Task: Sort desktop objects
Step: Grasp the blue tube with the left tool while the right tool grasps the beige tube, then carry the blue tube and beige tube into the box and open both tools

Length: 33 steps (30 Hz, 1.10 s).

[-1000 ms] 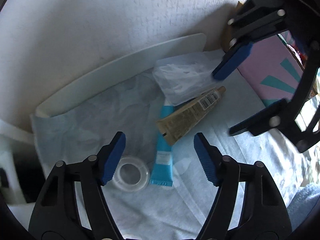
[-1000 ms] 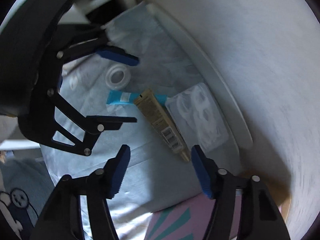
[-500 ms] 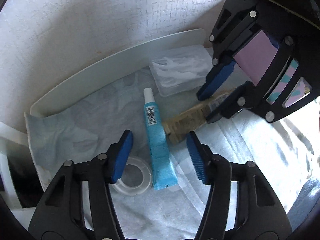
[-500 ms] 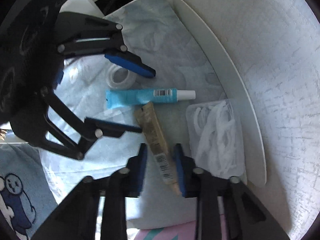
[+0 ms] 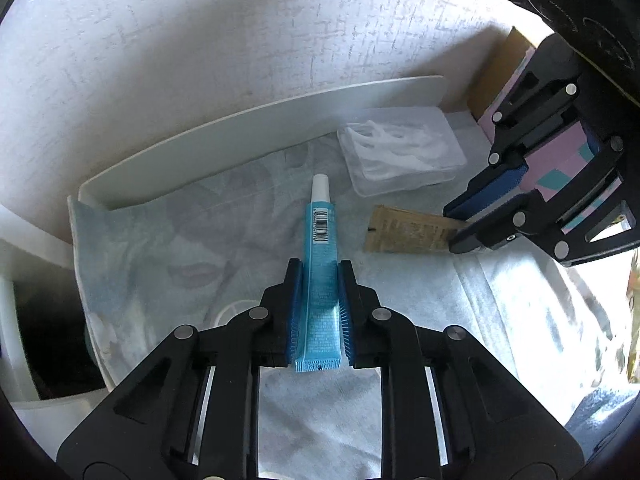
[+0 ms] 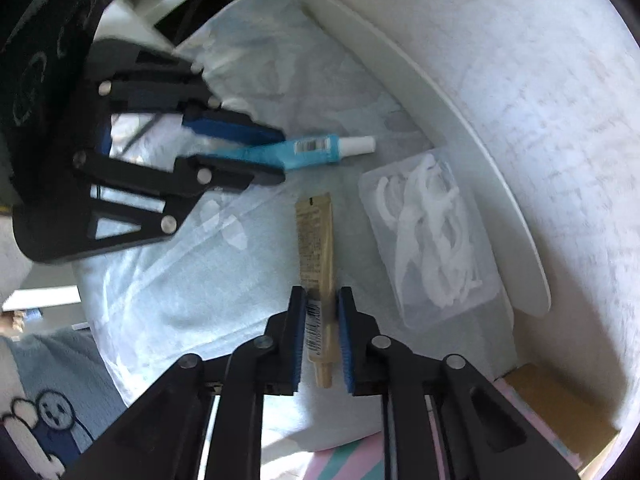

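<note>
Two tubes gripped at once: my left gripper (image 5: 319,312) has just closed on the blue tube (image 5: 320,264), my right gripper (image 6: 322,336) on the tan tube (image 6: 316,256), both lying on the pale cloth (image 5: 168,240). Nothing looks sorted yet, I judge; the clear box of floss picks (image 6: 430,240) sits untouched beside the white board (image 5: 240,128).

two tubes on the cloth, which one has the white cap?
The blue tube, clamped in the left tongs; its white cap points toward the wall. The other, the tan tube in the right tongs, ends in a tan nozzle.
</note>
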Available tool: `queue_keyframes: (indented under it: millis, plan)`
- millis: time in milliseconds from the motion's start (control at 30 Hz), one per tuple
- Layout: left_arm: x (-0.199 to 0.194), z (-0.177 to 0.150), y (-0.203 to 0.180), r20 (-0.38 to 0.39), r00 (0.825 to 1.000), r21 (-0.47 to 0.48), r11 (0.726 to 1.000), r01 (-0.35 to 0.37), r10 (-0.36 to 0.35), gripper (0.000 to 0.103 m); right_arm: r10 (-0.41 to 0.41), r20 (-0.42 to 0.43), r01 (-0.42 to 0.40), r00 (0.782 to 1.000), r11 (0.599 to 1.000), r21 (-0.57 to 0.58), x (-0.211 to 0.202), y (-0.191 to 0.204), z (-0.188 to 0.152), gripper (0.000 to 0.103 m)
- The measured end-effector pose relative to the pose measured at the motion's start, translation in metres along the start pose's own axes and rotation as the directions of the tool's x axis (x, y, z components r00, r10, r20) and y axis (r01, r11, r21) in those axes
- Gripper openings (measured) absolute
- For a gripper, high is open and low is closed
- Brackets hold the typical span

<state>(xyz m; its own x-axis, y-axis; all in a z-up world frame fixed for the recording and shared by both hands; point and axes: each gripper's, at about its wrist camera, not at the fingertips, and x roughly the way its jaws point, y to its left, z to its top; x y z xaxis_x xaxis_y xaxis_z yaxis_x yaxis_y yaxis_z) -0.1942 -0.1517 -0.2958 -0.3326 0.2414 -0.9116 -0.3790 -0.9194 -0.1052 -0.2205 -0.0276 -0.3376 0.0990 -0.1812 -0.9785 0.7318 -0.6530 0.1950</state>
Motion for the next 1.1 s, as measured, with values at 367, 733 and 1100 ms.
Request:
queue_keyframes:
  millis: [367,733,1100]
  plan:
    - [-0.041,0.003,0.006,0.049,0.999,-0.033,0.999,0.008,-0.006,0.015,0.002,0.067,-0.005,0.998,0.999,0.047,-0.025,0.007,-0.018,0.011]
    - [-0.123,0.009,-0.046,0.086,0.994,-0.046,0.997,-0.068,0.072,0.015,0.053,0.162,-0.062,0.985,0.997,0.053,-0.102,0.025,-0.05,0.011]
    - [-0.152,0.044,-0.121,0.127,0.99,0.047,0.997,-0.067,0.061,0.015,-0.022,0.231,0.002,0.973,0.996,0.088,-0.171,0.025,-0.092,0.011]
